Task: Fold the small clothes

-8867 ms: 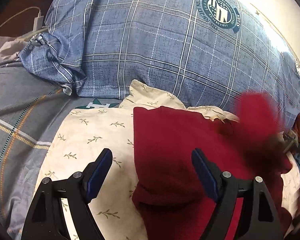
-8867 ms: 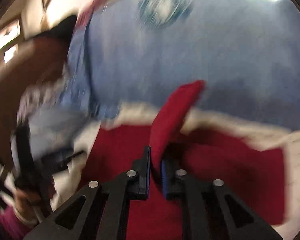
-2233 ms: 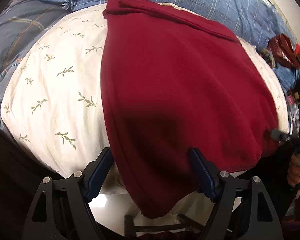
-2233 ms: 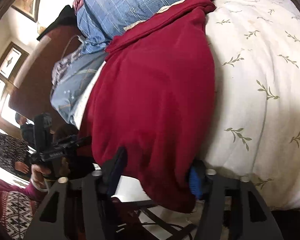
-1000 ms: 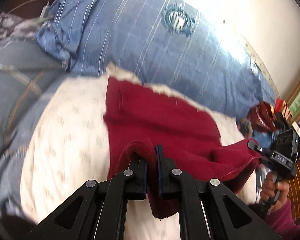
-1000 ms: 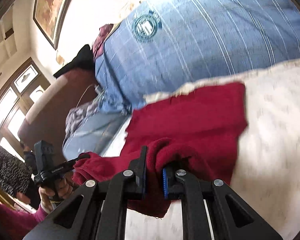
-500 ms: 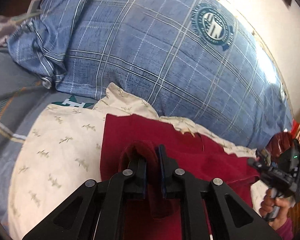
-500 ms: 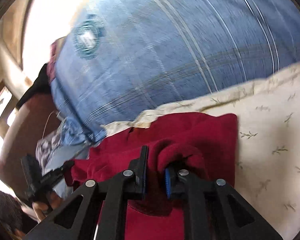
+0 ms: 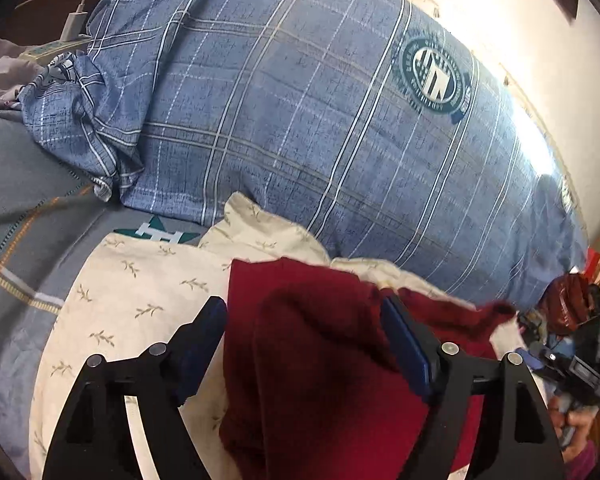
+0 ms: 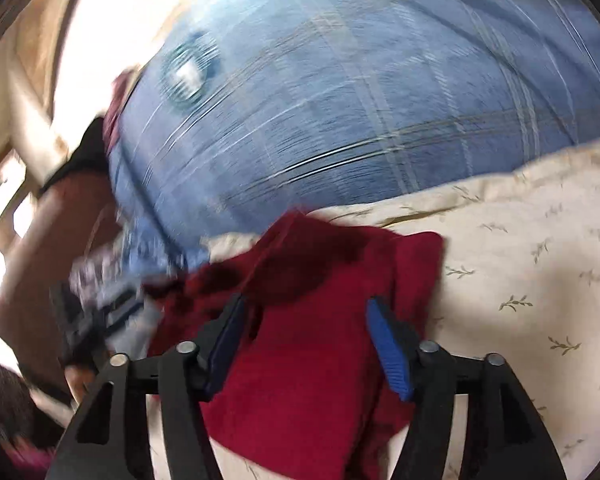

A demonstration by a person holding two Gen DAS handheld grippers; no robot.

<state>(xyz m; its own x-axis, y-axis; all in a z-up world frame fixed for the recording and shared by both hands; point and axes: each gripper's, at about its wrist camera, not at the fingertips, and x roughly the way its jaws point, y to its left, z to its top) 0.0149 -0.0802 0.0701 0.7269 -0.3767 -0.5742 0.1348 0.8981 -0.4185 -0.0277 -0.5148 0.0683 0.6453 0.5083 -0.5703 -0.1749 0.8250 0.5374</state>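
Now the large blue plaid pillow with a round crest (image 9: 300, 112) fills the far side of both views, and in front of it lies the cream leaf-print cushion (image 9: 140, 296) on the bed; on that cushion rests the dark red fleece garment (image 9: 320, 360), doubled over itself with its thick folded hump nearest the cameras and its far edge just short of the plaid pillow. As I judge it, the coming move turns on this: the garment's long axis runs side to side across the cushion, crossing both pairs of jaws, so each tool faces one end of the fold. Nearer the garment's left edge is the left gripper (image 9: 304, 344), its jaws spread wide with red cloth lying between the blue pads, apparently unclamped. Over the right end is the right gripper (image 10: 306, 344), jaws likewise spread, cloth bunched between them and touching the left pad; this view is blurred
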